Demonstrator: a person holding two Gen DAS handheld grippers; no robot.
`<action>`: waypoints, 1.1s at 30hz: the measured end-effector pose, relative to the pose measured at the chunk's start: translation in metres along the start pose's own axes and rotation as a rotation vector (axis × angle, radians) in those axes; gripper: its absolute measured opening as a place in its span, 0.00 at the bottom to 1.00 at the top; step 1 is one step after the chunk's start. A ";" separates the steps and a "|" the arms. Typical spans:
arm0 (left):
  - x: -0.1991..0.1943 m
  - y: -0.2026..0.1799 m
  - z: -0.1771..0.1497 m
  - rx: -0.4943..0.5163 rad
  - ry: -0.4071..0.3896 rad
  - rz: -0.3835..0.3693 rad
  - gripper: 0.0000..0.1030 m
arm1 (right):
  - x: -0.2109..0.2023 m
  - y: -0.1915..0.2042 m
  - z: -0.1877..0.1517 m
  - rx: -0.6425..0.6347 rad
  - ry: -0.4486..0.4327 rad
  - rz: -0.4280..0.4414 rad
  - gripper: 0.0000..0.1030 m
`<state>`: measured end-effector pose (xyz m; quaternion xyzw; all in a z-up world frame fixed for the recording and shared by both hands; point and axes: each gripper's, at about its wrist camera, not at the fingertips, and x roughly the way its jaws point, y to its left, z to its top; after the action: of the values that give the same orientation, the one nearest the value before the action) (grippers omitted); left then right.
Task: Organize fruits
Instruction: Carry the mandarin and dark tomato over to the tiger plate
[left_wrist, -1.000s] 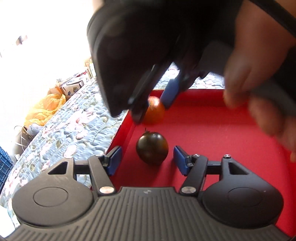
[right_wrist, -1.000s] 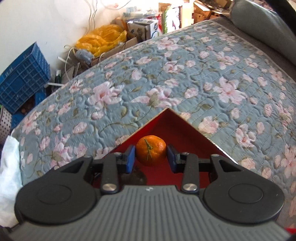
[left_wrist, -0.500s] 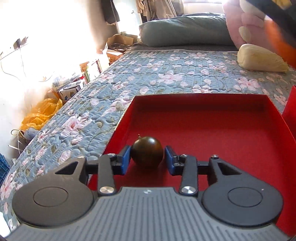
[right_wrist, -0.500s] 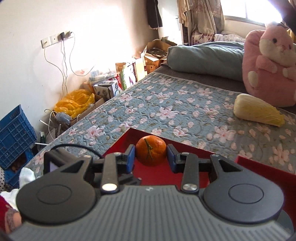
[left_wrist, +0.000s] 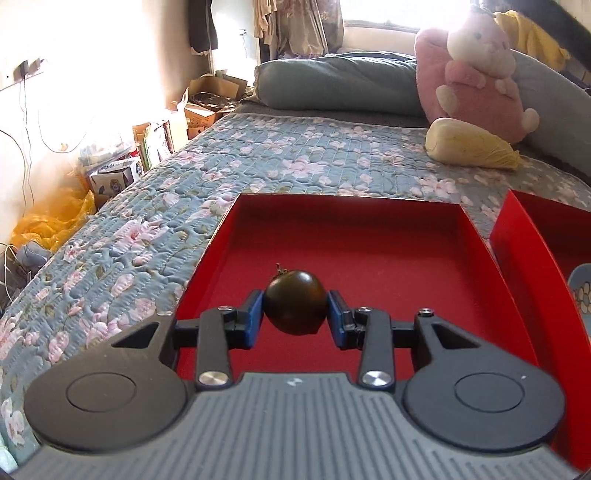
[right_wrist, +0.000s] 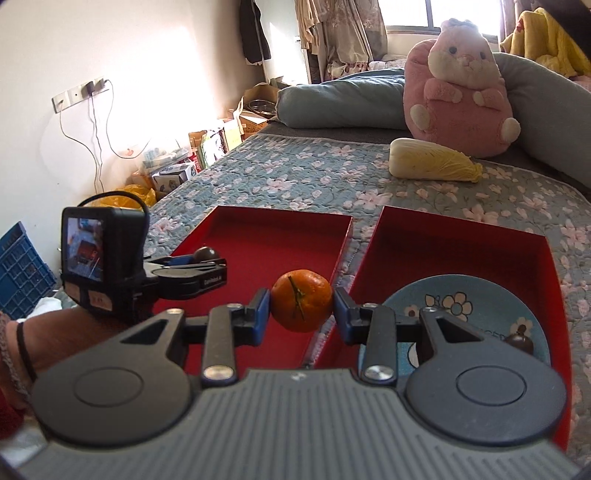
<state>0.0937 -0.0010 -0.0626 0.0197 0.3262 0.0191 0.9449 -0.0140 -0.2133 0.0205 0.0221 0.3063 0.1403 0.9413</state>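
In the left wrist view my left gripper (left_wrist: 295, 315) is shut on a dark, round fruit (left_wrist: 295, 301) with a short stem, held just above the floor of a red tray (left_wrist: 369, 229). My right gripper (right_wrist: 302, 312) is shut on an orange mandarin (right_wrist: 302, 301), held over the gap between that red tray (right_wrist: 280, 236) and a second red tray (right_wrist: 461, 240). The second tray holds a blue flowered plate (right_wrist: 461, 314) with another dark fruit (right_wrist: 519, 341) on it. The right wrist view also shows the left gripper (right_wrist: 197, 260) with its dark fruit (right_wrist: 205, 253) at the left.
Both trays lie on a bed with a floral quilt (left_wrist: 258, 158). A pale cabbage (right_wrist: 432, 164) and a pink plush toy (right_wrist: 458, 96) rest near the grey pillows at the head. Boxes, a yellow bag and a blue crate (right_wrist: 18, 273) crowd the floor on the left.
The left jaws closed onto the dark fruit and raised it a little. The right gripper carried the mandarin out of the left tray's corner and swung right toward the second tray.
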 end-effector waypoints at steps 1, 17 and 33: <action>-0.005 0.000 -0.002 0.009 -0.002 0.002 0.41 | -0.004 -0.001 -0.003 -0.007 -0.005 -0.007 0.39; -0.056 -0.006 -0.009 0.024 -0.047 -0.003 0.41 | -0.062 -0.059 -0.047 0.036 -0.039 -0.130 0.39; -0.118 -0.124 0.011 0.140 -0.136 -0.255 0.41 | -0.064 -0.097 -0.068 0.081 -0.032 -0.177 0.39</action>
<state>0.0103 -0.1305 0.0122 0.0451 0.2617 -0.1250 0.9560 -0.0789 -0.3272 -0.0103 0.0350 0.2972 0.0439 0.9532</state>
